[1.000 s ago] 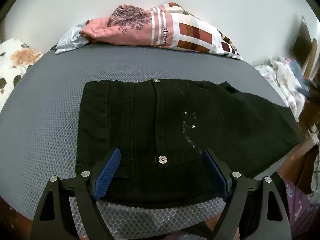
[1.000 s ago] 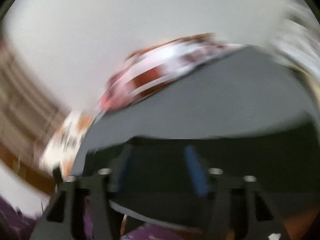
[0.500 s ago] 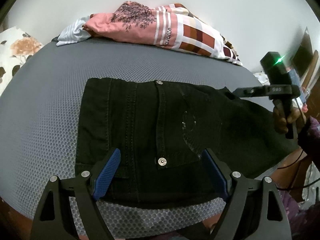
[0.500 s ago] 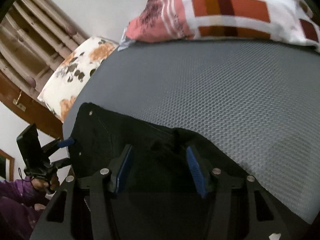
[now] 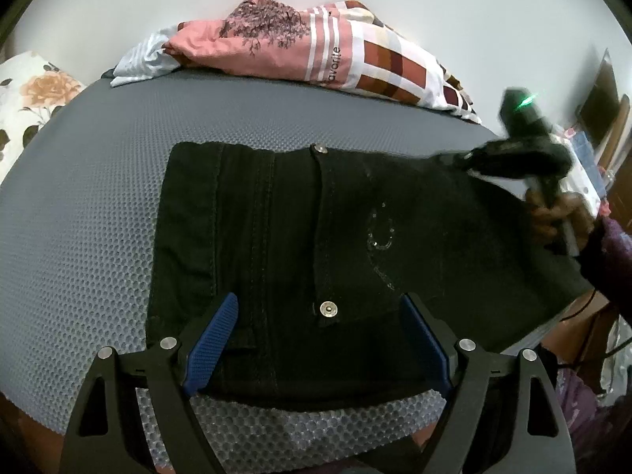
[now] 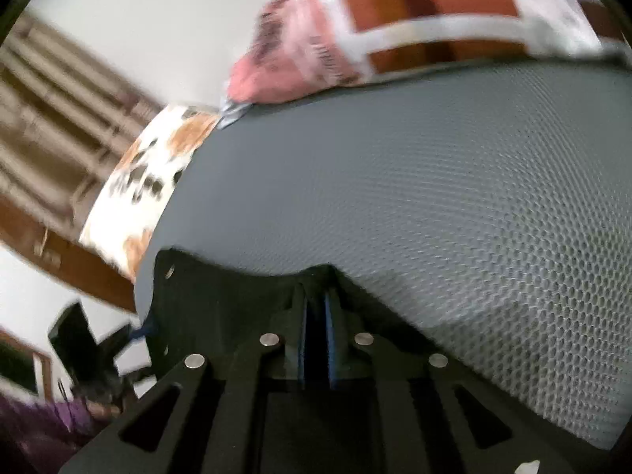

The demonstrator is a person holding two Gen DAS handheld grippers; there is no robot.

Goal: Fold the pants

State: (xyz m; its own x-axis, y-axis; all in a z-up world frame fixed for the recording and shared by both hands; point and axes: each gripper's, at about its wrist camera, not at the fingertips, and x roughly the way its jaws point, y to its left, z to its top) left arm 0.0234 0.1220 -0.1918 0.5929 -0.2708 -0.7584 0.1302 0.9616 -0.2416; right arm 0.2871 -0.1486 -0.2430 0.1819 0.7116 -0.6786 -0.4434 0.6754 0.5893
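Observation:
Black pants (image 5: 300,237) lie flat on a grey honeycomb mat (image 5: 87,213), waistband to the left, legs running off to the right. My left gripper (image 5: 316,335) is open, its blue pads straddling the near edge of the pants by a metal button. My right gripper (image 6: 315,308) is shut on a pinched-up fold of the pants (image 6: 221,296). It also shows in the left wrist view (image 5: 454,160), at the far right edge of the pants. The right wrist view is motion-blurred.
A pink and checkered cloth pile (image 5: 316,55) lies at the mat's far edge. A floral pillow (image 5: 27,98) sits at the left. Clutter and furniture (image 5: 592,118) stand off the right side. The left gripper shows at lower left in the right wrist view (image 6: 102,351).
My right gripper came in from the right, went from open to shut on the far edge of the pants, and lifts a fold. My left gripper stayed in place, open.

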